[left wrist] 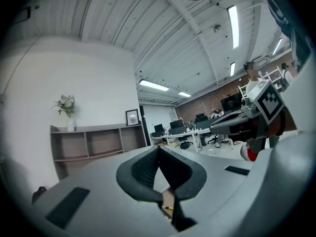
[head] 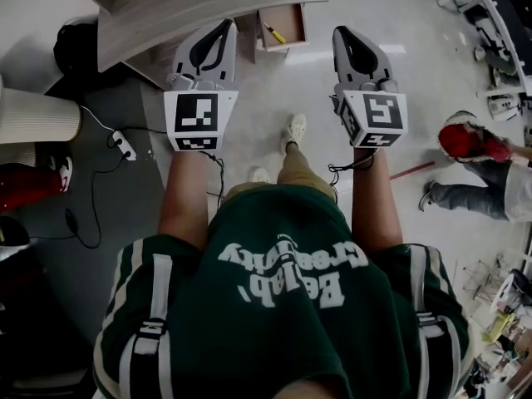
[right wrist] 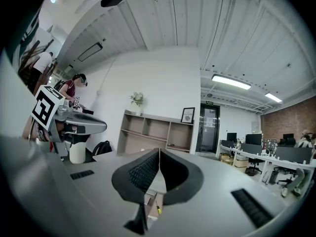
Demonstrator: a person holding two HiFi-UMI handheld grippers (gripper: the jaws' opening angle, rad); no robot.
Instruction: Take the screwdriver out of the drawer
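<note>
Head view: screwdriver [head: 275, 33] diagonal in drawer [head: 291, 17]

Yellow-handled screwdriver [head: 275, 33] lies in the open drawer [head: 293, 19].

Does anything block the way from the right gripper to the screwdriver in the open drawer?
Nothing visible does. The drawer stands open, the screwdriver lies uncovered in it, and only floor shows between it and the right gripper, whose jaws are shut and empty.

Screwdriver [head: 275, 33] is lying in the drawer [head: 291, 17], drawer is sitting just under the desk [head: 208, 7] edge, ahead between left gripper [head: 227, 27] and right gripper [head: 339, 33].
</note>
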